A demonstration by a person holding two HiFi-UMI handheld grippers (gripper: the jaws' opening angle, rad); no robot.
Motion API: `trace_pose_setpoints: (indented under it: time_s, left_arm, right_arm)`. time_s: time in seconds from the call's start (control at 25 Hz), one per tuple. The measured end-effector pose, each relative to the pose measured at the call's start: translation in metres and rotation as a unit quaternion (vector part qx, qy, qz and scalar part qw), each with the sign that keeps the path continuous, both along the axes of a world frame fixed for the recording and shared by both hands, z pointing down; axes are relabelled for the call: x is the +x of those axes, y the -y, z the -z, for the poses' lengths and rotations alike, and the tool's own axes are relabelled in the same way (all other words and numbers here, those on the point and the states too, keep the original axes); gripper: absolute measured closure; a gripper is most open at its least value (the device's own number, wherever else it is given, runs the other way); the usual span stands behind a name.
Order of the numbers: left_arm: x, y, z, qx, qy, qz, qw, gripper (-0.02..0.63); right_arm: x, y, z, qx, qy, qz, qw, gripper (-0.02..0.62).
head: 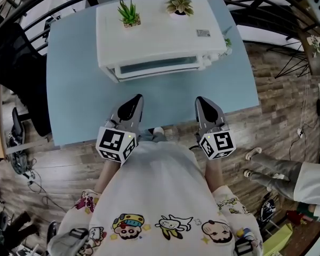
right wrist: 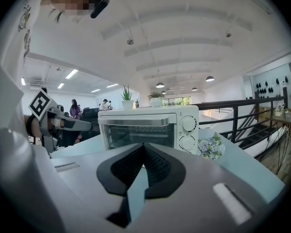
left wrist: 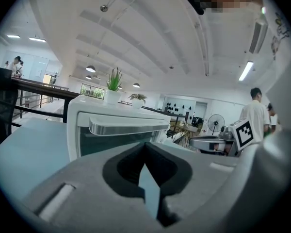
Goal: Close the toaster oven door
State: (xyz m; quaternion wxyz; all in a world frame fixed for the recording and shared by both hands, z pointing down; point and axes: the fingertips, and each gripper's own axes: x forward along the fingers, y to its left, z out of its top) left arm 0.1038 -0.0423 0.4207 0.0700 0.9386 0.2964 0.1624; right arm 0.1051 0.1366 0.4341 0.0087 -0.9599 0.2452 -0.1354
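The light-blue table stands on a wood-plank floor. A white toaster oven rests directly on the table toward its far edge, its front facing the near edge. A small bunch of pale flowers lies on the table just beside the oven's knob side.

table: light blue | spiky plant, rosette plant: potted | flower bunch: on table | floor: wood
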Motion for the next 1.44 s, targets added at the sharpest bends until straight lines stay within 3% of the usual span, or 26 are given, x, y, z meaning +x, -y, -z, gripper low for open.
trace_pose_setpoints:
  time_s: [1.44]
  left_arm:
    - [0.000, 0.012, -0.004, 0.001, 0.005, 0.010, 0.9999, 0.606]
  right_arm:
    - [0.000, 0.010, -0.005, 0.005, 0.013, 0.006, 1.000, 0.588]
